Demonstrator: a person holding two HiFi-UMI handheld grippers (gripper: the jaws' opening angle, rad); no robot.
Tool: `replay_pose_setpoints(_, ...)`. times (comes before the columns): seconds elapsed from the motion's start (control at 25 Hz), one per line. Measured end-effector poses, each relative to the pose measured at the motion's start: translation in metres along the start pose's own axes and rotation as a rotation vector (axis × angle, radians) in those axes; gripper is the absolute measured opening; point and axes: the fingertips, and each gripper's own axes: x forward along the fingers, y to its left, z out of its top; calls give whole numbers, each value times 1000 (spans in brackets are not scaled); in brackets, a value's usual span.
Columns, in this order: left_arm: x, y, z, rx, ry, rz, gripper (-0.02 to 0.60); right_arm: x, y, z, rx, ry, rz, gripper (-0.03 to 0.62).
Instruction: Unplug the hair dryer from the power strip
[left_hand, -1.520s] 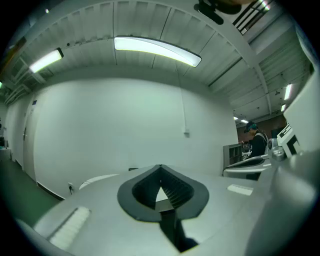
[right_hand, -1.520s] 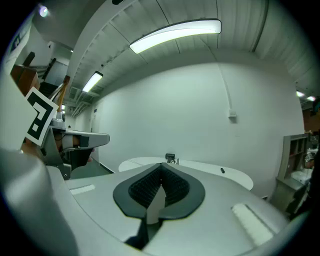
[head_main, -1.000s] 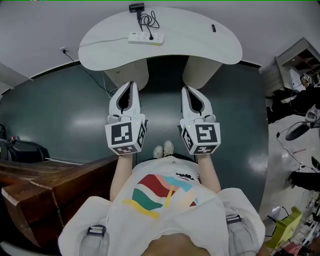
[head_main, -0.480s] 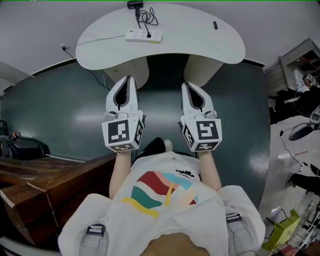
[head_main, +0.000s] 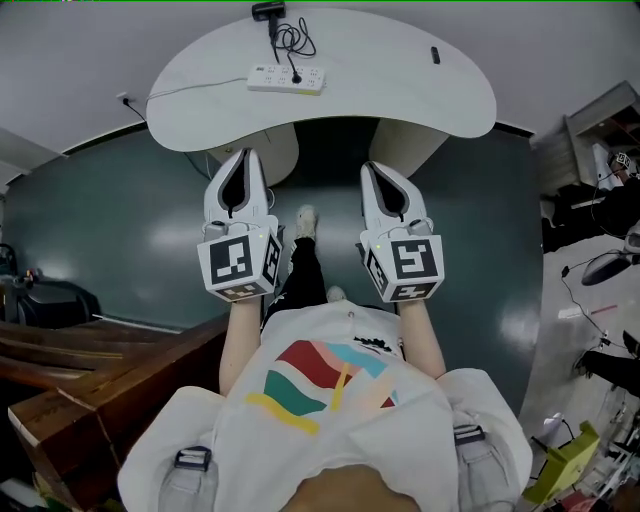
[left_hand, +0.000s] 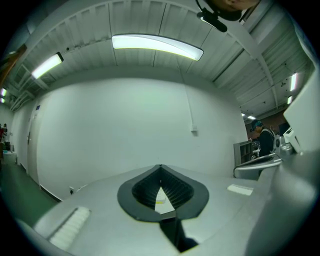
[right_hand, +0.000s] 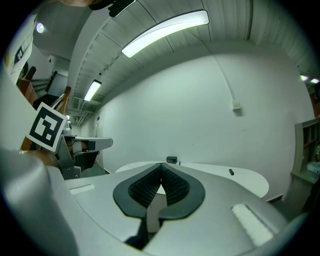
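The power strip (head_main: 287, 79) lies flat near the far edge of the white curved table (head_main: 400, 90), left of its middle. A black plug (head_main: 297, 75) sits in one of its sockets. From the plug a black cord (head_main: 293, 40) runs in loose loops to the hair dryer (head_main: 270, 12), a dark shape at the table's far rim that the top of the head view partly cuts off. A thin white lead runs from the strip's left end across the tabletop. Well to the right on the same table lies a small dark object (head_main: 435, 55). Both grippers are well short of the table, over the dark green floor (head_main: 120, 230), side by side and pointing toward it. The left gripper (head_main: 245, 156) has its jaws pressed together with nothing between them, as does the right gripper (head_main: 376, 170). In the right gripper view the hair dryer (right_hand: 171, 160) shows just above the closed tips. Between the two grippers a shoe (head_main: 306, 222) shows on the floor, and brown wooden furniture (head_main: 90, 370) stands at lower left.
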Motion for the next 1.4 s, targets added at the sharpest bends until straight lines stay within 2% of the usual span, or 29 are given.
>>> replay_pose_setpoints(0.32, 91, 23, -14, -30, 8, -39, 0, 75, -32, 7, -19, 7, -48, 12)
replay_pose_setpoints(0.72, 231, 77, -17, -48, 52, -78, 0, 226, -53, 38, -73, 52, -62, 12)
replay_pose_setpoints(0.92, 287, 103, -20, -47, 72, -109, 0, 287, -53, 50, -64, 56, -66, 12)
replay_pose_setpoints(1.2, 323, 107, -29, -37, 96, -120, 0, 319, -68, 50, -48, 61, -85, 12)
replay_pose_setpoints(1.4, 334, 102, -28, -30, 109, -89, 0, 336, -84, 57, -39, 49, -49, 12)
